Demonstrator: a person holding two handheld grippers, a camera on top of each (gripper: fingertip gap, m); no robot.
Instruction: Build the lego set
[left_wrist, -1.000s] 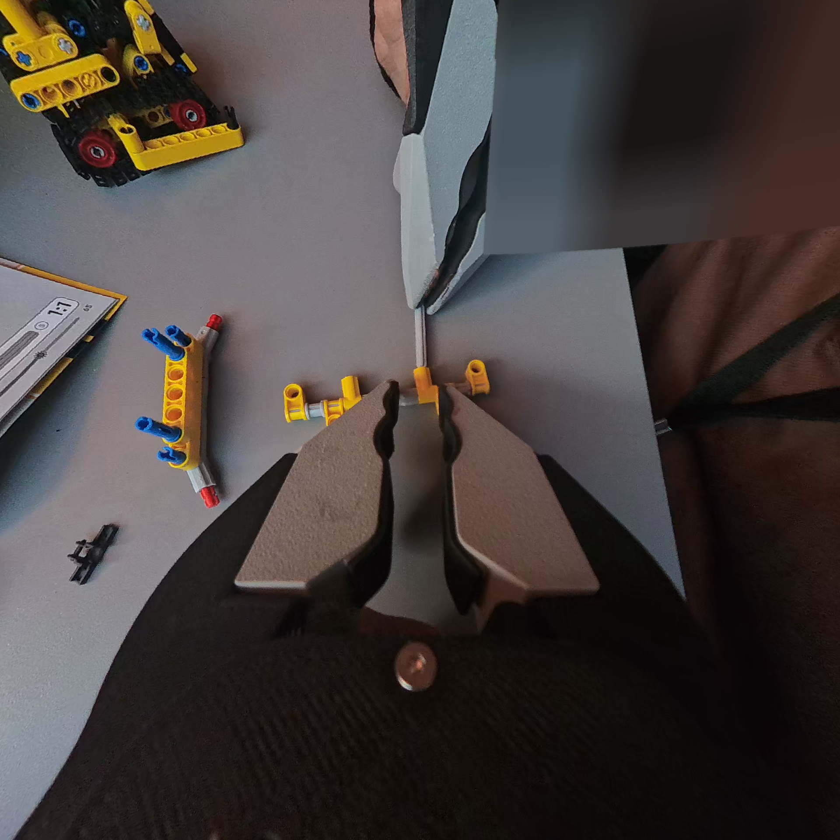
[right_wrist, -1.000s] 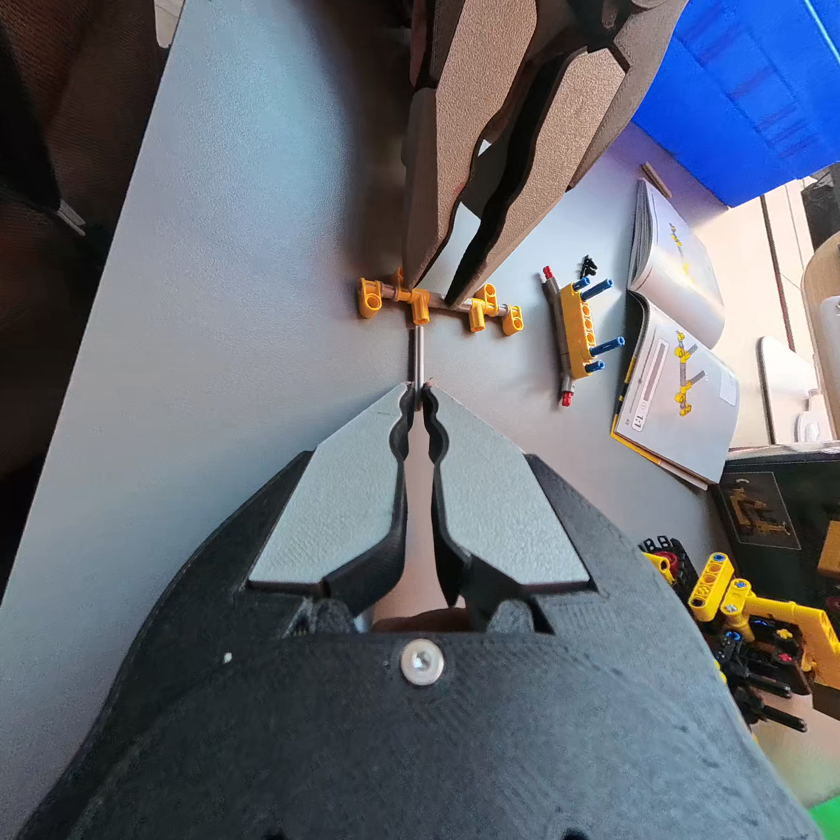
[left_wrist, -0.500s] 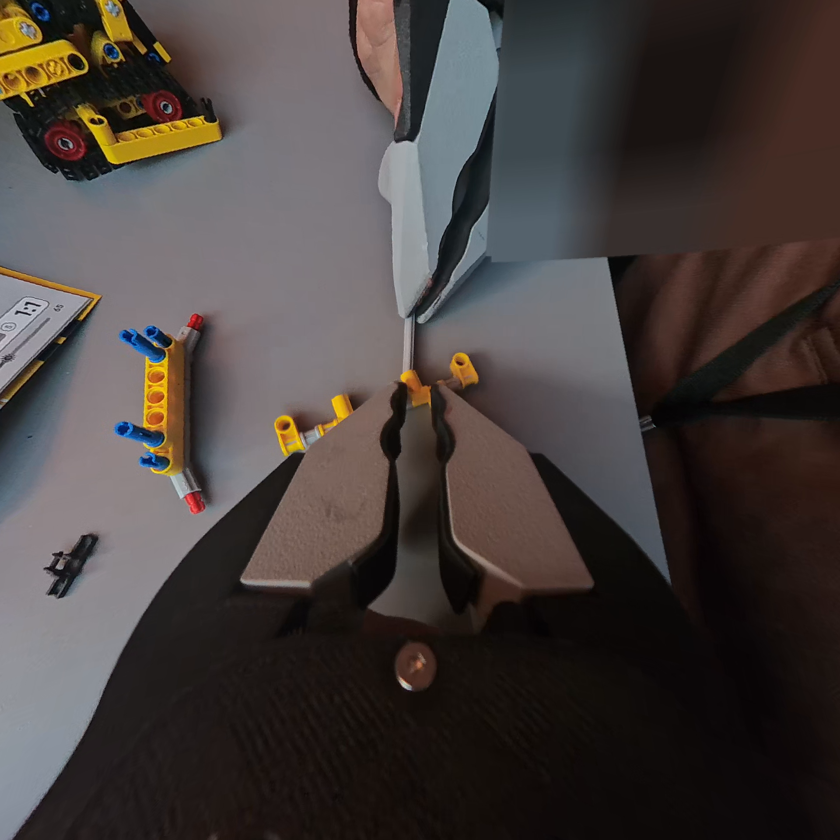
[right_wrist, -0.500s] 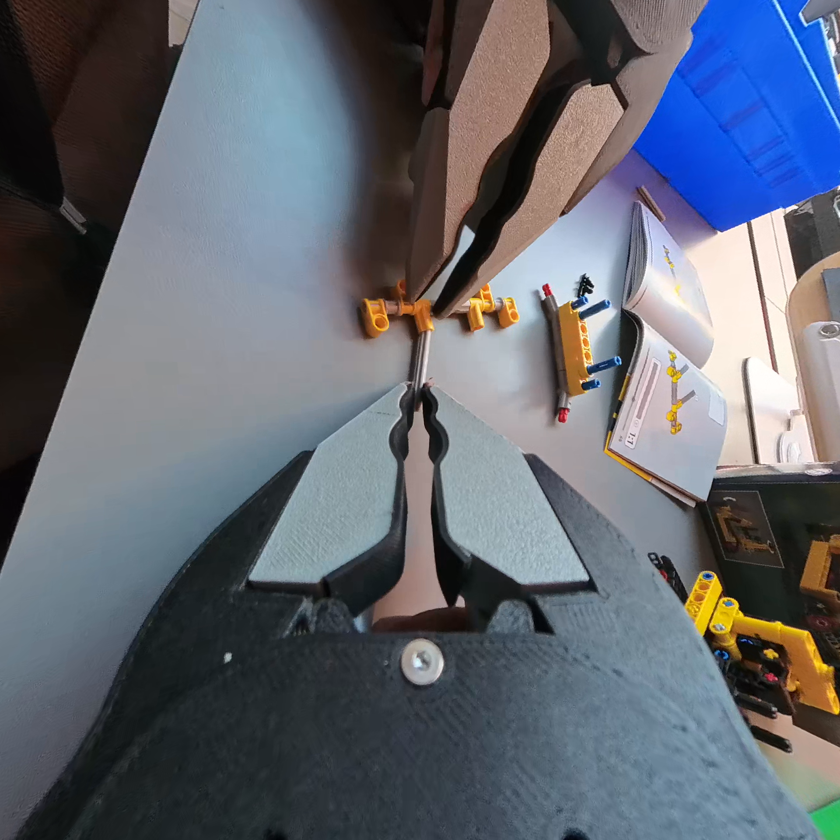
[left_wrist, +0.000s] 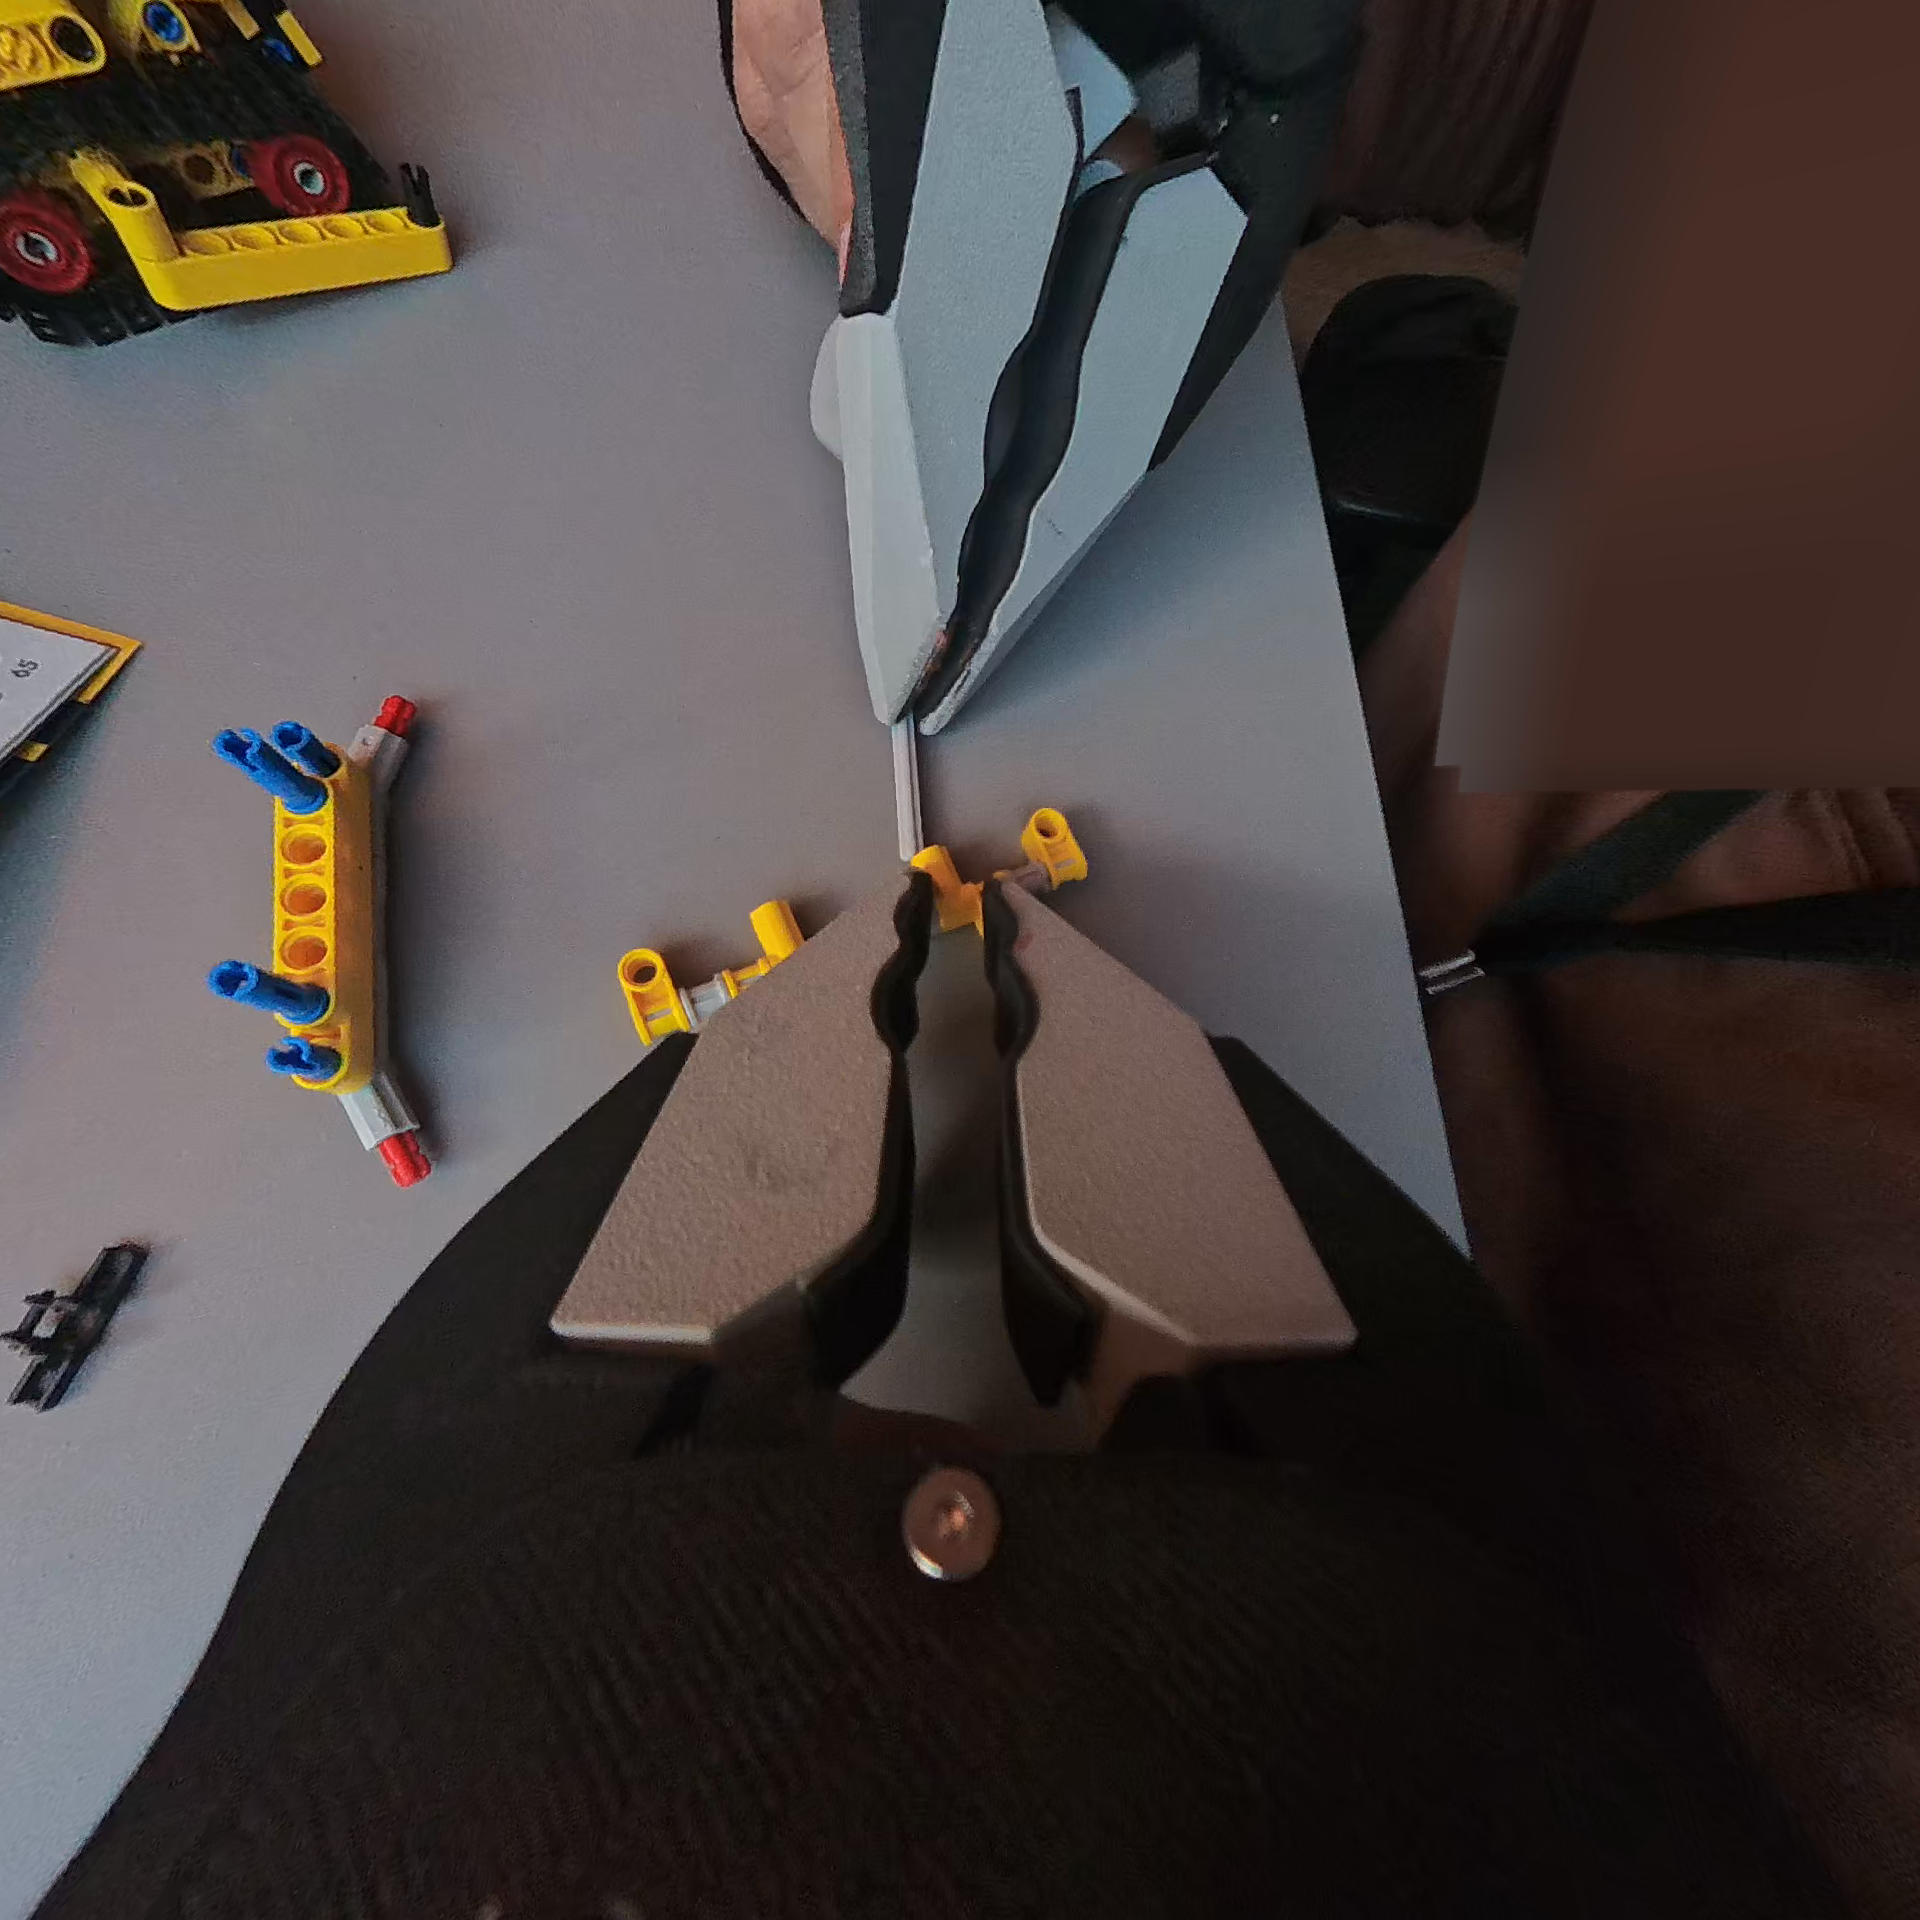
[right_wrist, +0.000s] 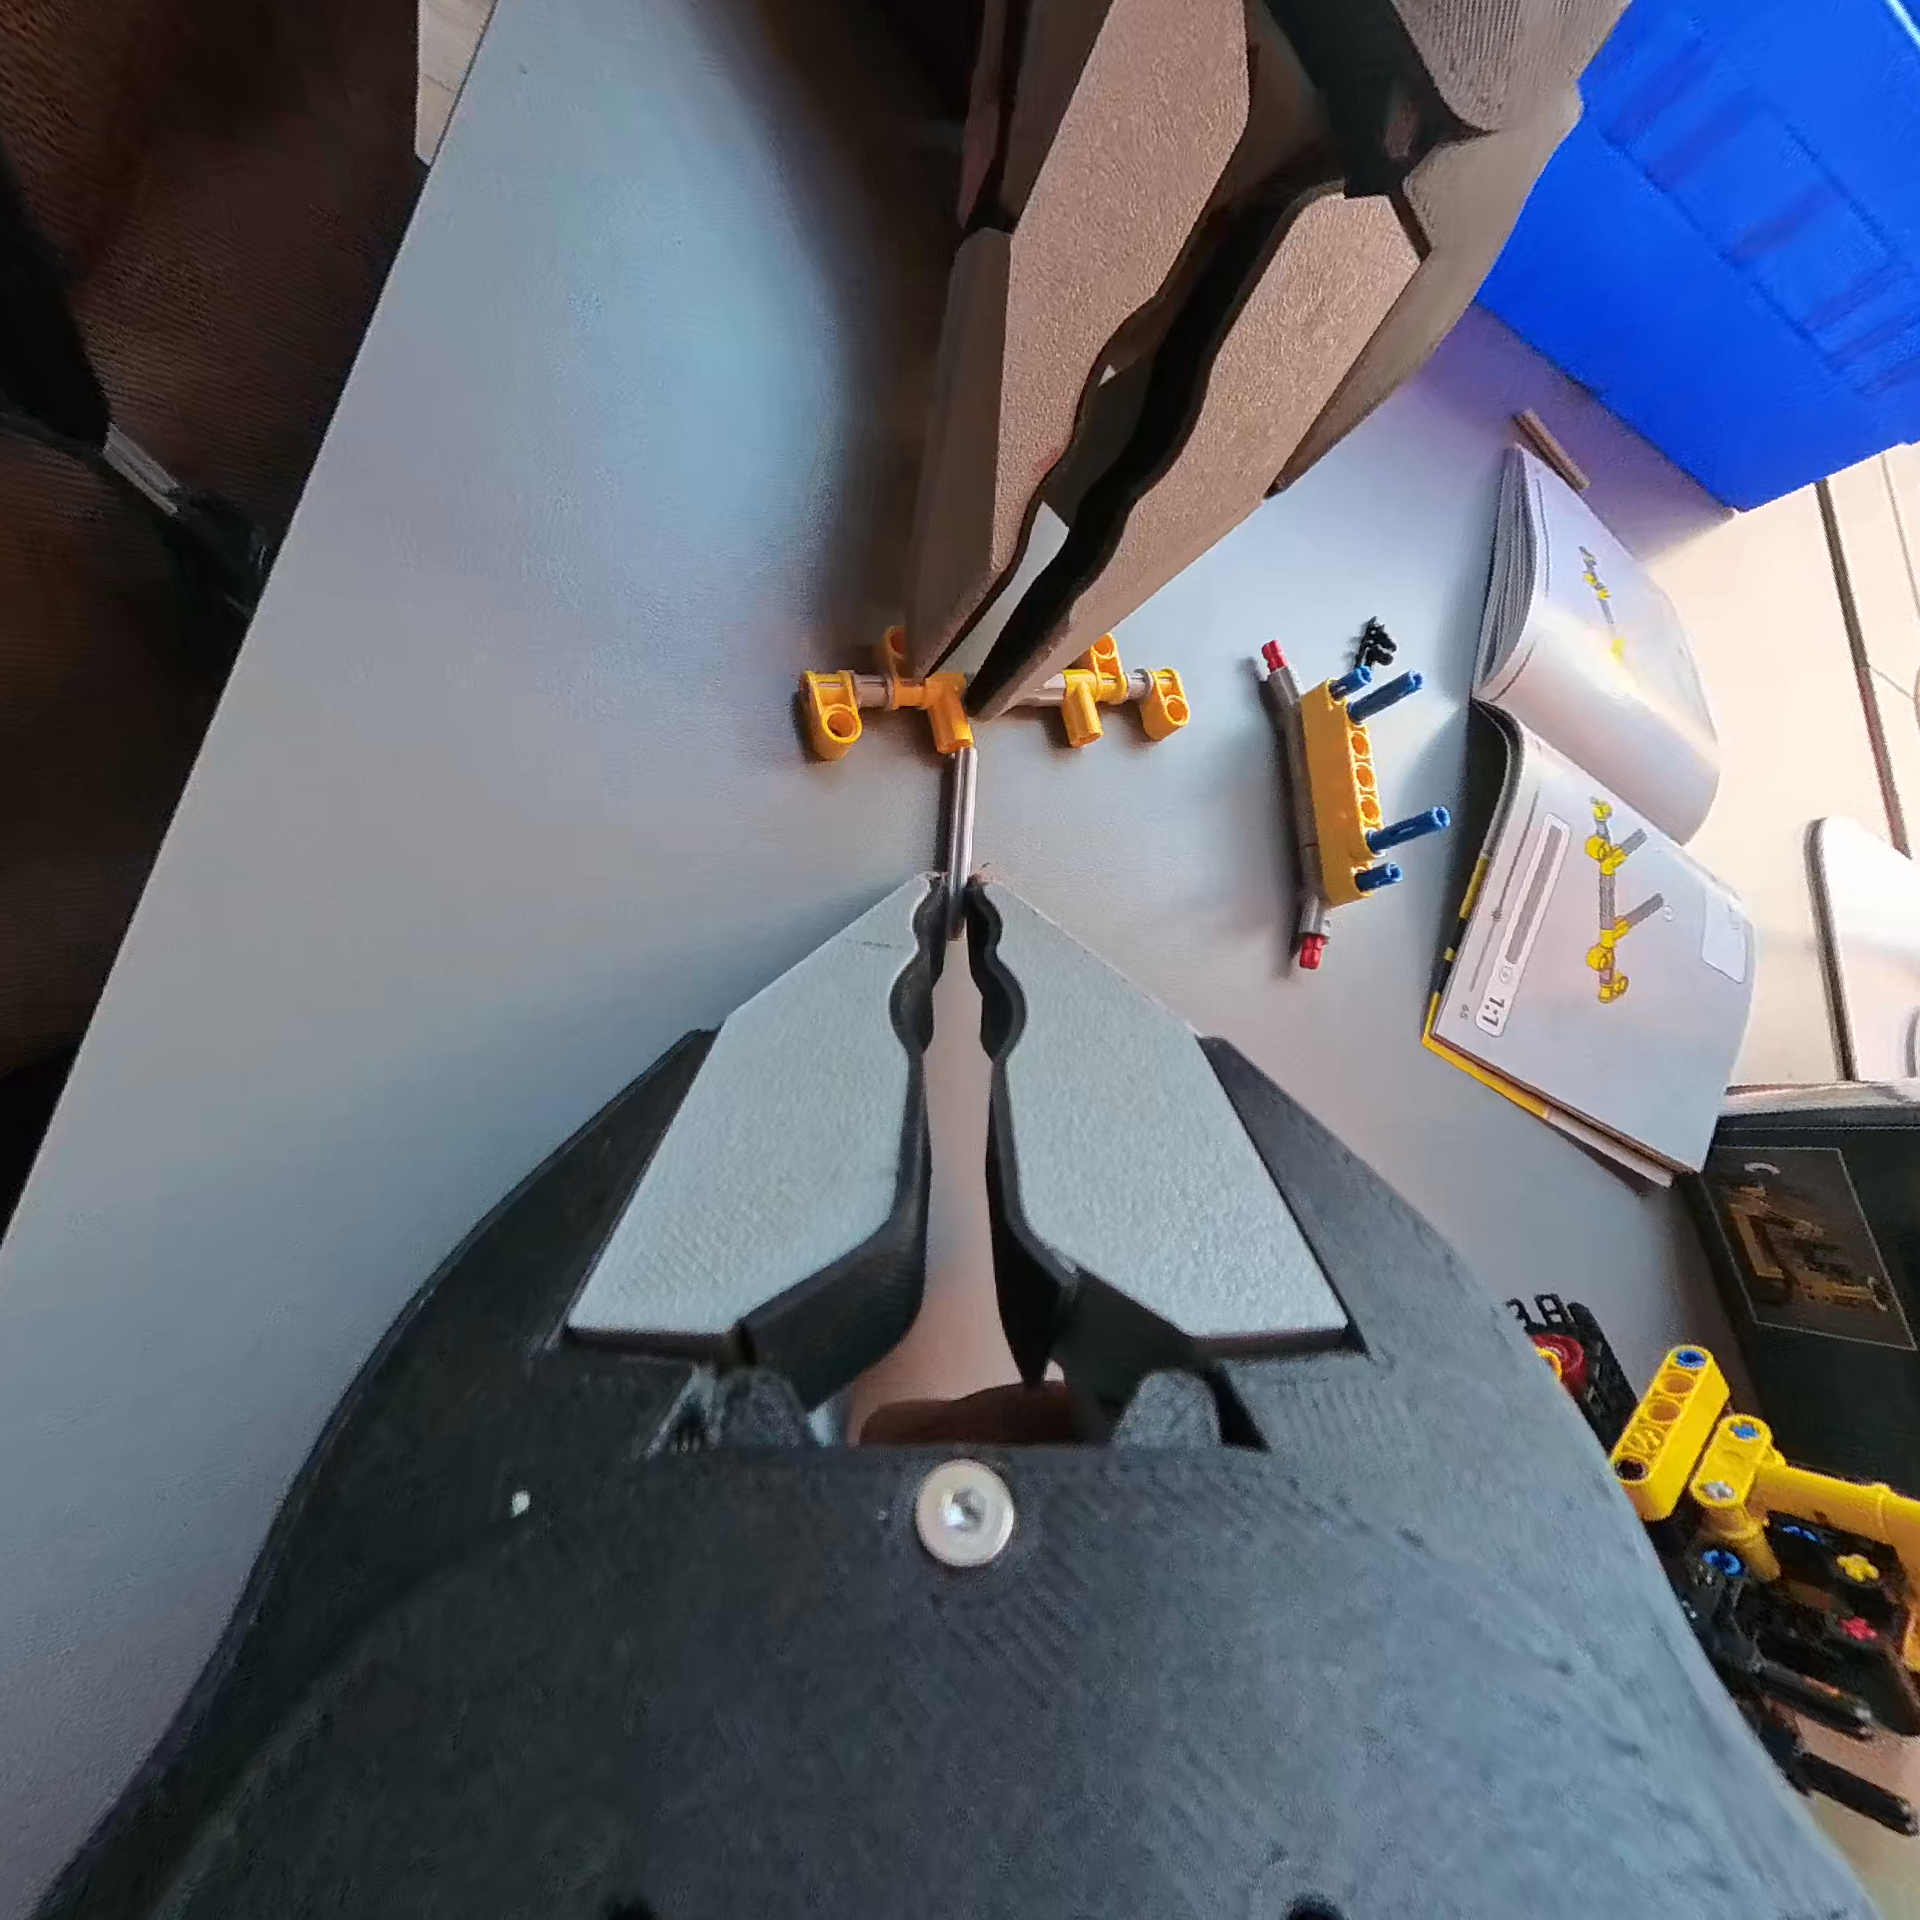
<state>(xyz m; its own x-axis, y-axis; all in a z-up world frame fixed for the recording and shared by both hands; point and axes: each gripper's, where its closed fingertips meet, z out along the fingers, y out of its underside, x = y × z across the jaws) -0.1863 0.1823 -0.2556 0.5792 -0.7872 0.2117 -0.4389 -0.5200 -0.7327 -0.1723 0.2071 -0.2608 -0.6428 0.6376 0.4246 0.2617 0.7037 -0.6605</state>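
A small assembly of yellow connectors on a grey axle (left_wrist: 717, 977) (right_wrist: 1081, 701) lies on the grey table near its edge. My left gripper (left_wrist: 948, 896) is shut on the assembly's middle yellow connector (left_wrist: 951, 883) (right_wrist: 940, 707). A thin grey axle (left_wrist: 906, 784) (right_wrist: 958, 821) runs from that connector to my right gripper (right_wrist: 954, 894), which is shut on the axle's far end. The right gripper also shows from above in the left wrist view (left_wrist: 914, 717), and the left gripper shows in the right wrist view (right_wrist: 951, 675).
A yellow beam with blue pins and red-tipped grey axle (left_wrist: 322, 925) (right_wrist: 1340, 800) lies beside the assembly. A small black part (left_wrist: 73, 1320), the open instruction booklet (right_wrist: 1600, 904), the yellow and black vehicle model (left_wrist: 197, 177) (right_wrist: 1766, 1538) and a blue bin (right_wrist: 1766, 229) lie farther off. The table edge (left_wrist: 1392, 935) is close. My left and right fingertips are right by each other.
The thin axle between the grippers looks shorter, the right gripper nearer the connector. The assembly has turned slightly under the left gripper. Both grippers keep their hold.
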